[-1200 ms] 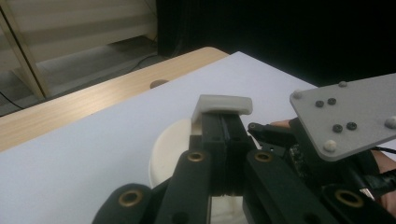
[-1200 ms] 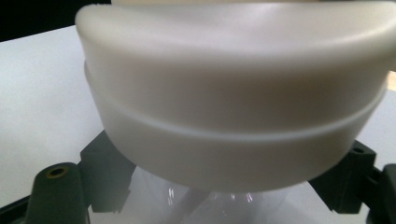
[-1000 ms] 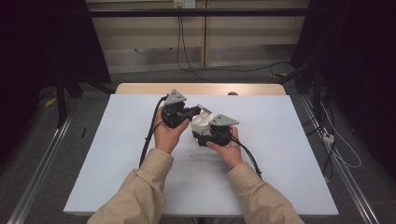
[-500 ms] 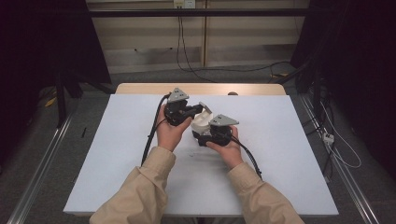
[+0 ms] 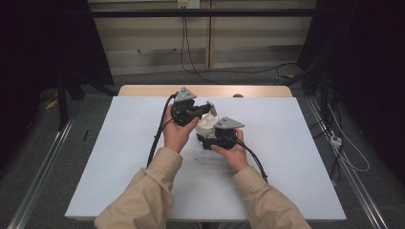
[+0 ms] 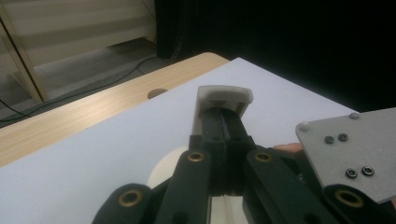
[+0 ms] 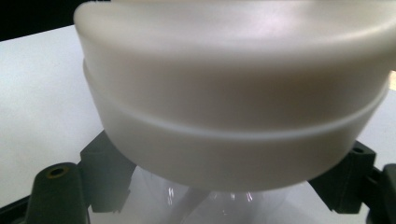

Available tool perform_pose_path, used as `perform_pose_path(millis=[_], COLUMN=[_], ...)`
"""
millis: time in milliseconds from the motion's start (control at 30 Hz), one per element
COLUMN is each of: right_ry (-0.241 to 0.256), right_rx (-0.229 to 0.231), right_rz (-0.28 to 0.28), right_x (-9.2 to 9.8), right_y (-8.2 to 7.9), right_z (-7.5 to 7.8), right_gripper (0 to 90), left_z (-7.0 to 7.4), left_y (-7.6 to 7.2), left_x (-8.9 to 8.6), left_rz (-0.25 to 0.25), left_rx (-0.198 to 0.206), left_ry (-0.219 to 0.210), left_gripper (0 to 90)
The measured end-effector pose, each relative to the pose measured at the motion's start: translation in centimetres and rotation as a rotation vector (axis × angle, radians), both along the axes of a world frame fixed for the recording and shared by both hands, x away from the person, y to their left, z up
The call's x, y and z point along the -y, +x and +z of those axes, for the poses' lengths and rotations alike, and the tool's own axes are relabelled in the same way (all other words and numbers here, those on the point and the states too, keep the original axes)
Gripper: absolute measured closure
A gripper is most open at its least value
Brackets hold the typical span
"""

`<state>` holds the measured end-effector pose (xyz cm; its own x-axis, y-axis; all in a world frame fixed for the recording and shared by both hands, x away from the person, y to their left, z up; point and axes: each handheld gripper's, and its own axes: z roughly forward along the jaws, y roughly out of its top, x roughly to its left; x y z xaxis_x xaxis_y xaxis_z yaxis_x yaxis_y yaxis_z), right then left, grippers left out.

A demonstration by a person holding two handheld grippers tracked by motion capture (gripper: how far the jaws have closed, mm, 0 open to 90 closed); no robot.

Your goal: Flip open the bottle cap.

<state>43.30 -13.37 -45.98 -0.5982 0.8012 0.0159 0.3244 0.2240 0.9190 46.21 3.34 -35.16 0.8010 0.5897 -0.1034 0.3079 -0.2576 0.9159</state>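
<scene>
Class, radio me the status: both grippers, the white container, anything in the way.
Left gripper shut on the lid tab. Right gripper clamps the white container below its cap. White mat around them bare; nothing blocking.

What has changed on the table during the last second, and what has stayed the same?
Almost nothing moved. The left tongs stay shut on the flip tab of the white lid, with at most a slight shift away from the person. The right tongs keep gripping the clear container just under the lid. Nothing was released or newly grasped. The white table is unchanged.
</scene>
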Motion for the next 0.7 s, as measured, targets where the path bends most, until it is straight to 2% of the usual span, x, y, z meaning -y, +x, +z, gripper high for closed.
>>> perform_pose_path(millis=[700], right_ry=[-0.001], right_rx=[0.001], right_rz=[0.000], right_x=[0.01], right_y=[0.03], right_z=[-0.01], right_gripper=[18.8], left_z=[0.18], left_y=[0.61], left_x=[0.74], left_rz=[0.006], left_rx=[-0.006], left_ry=[0.003], left_gripper=[90.0])
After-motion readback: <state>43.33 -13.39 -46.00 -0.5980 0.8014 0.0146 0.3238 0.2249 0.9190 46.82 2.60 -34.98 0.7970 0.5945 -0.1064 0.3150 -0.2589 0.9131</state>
